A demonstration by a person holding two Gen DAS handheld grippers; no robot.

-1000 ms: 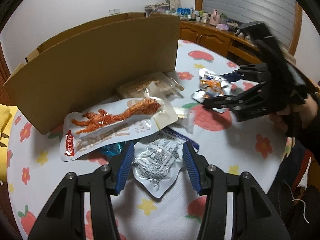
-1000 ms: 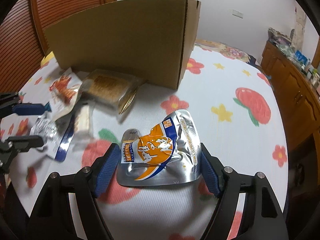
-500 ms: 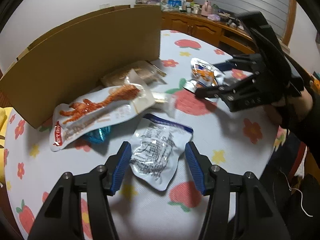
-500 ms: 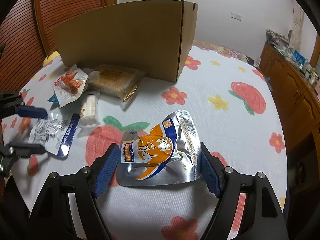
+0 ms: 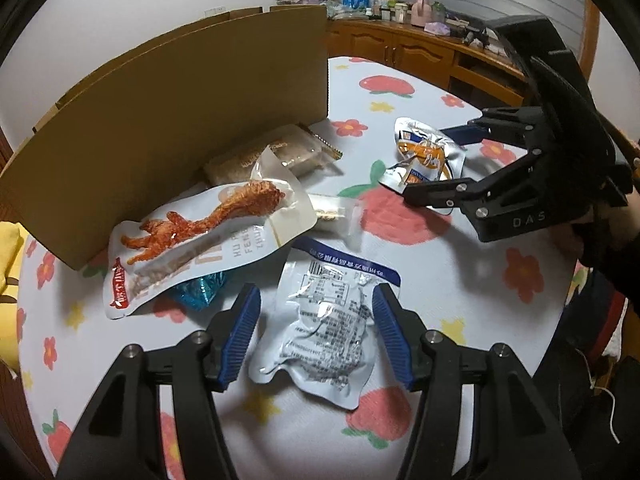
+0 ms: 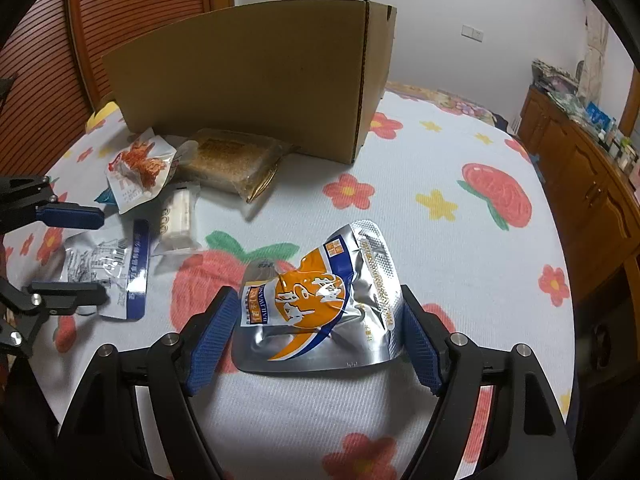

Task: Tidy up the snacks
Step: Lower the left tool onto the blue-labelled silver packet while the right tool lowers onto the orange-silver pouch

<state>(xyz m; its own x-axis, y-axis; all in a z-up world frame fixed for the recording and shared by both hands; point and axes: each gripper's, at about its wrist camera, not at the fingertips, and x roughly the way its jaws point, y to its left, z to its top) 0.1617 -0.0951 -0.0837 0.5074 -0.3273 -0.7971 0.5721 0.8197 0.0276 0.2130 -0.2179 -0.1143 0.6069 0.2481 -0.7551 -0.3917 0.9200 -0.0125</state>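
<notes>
A white vacuum pouch with a blue edge [image 5: 324, 320] lies flat on the flowered tablecloth [image 5: 440, 280]. My left gripper [image 5: 316, 292] straddles it; its jaws are opening and the pads stand clear of the pouch. The right wrist view shows that left gripper [image 6: 86, 256] at the left edge, around the same pouch [image 6: 108, 268]. A silver and orange pouch [image 6: 320, 280] lies between the pads of my right gripper [image 6: 316, 308], which is open and not pressing on it. The left wrist view shows the right gripper [image 5: 426, 162] around this pouch [image 5: 424, 156].
A tall open cardboard box [image 5: 180, 120] stands behind the snacks. In front of it lie a chicken-foot pack [image 5: 192, 232], a brown cake pack [image 5: 276, 152], a small clear-wrapped white snack [image 5: 332, 212] and a teal wrapper [image 5: 200, 288]. A wooden cabinet [image 6: 592, 184] stands beyond the table.
My left gripper's jaws have spread wider around the white pouch. The right gripper and the silver pouch between its pads have stayed where they were.
</notes>
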